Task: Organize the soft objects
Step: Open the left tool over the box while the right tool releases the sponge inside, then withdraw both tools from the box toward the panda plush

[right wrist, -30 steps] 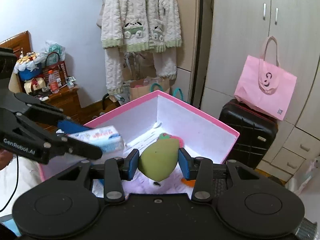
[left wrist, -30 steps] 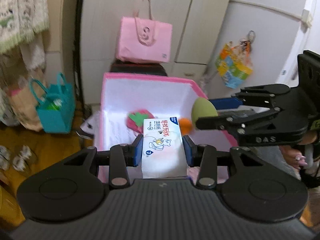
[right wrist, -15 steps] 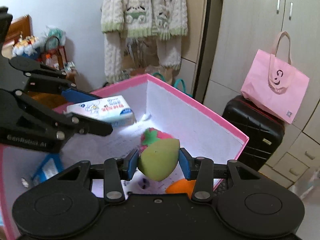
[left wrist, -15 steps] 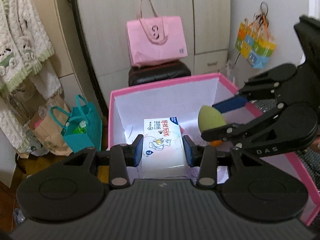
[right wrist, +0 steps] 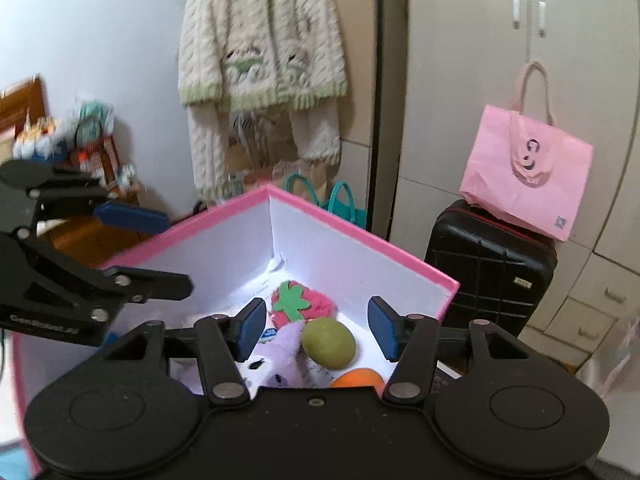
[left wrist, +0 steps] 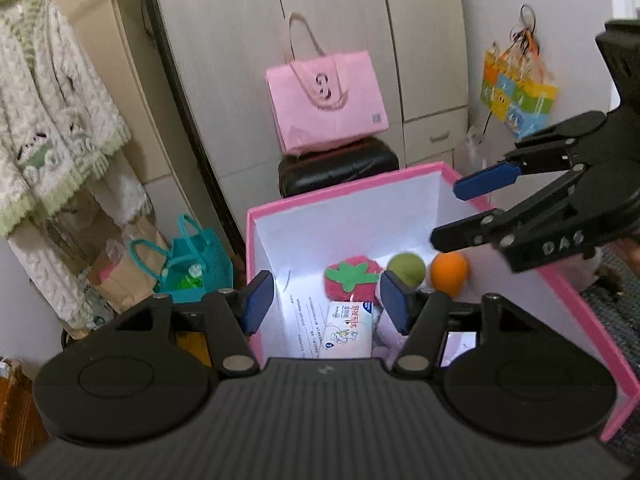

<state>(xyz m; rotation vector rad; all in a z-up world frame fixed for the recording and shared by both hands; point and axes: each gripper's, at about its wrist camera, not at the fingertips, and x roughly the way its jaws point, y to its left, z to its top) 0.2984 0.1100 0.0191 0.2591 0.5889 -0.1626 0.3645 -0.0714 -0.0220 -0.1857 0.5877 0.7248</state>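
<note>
A pink box (left wrist: 344, 190) with white inner walls (right wrist: 360, 236) lies below both grippers. Inside lie a tissue pack (left wrist: 347, 334), a green sponge ball (left wrist: 406, 268) (right wrist: 328, 343), a plush strawberry (left wrist: 352, 278) (right wrist: 302, 303), an orange ball (left wrist: 449, 273) (right wrist: 358, 378) and a purple plush (right wrist: 284, 358). My left gripper (left wrist: 326, 302) is open and empty above the box. My right gripper (right wrist: 316, 328) is open and empty above the green ball; it also shows in the left wrist view (left wrist: 464, 210).
A pink tote bag (left wrist: 326, 100) rests on a black suitcase (left wrist: 338, 164) behind the box. A teal bag (left wrist: 192, 260) and paper bag stand left of it. A knitted cardigan (right wrist: 260, 36) hangs on the wall. Wardrobe doors are behind.
Both grippers opened. The tissue pack dropped from the left gripper and the green ball from the right gripper into the box. Both grippers rose a little.
</note>
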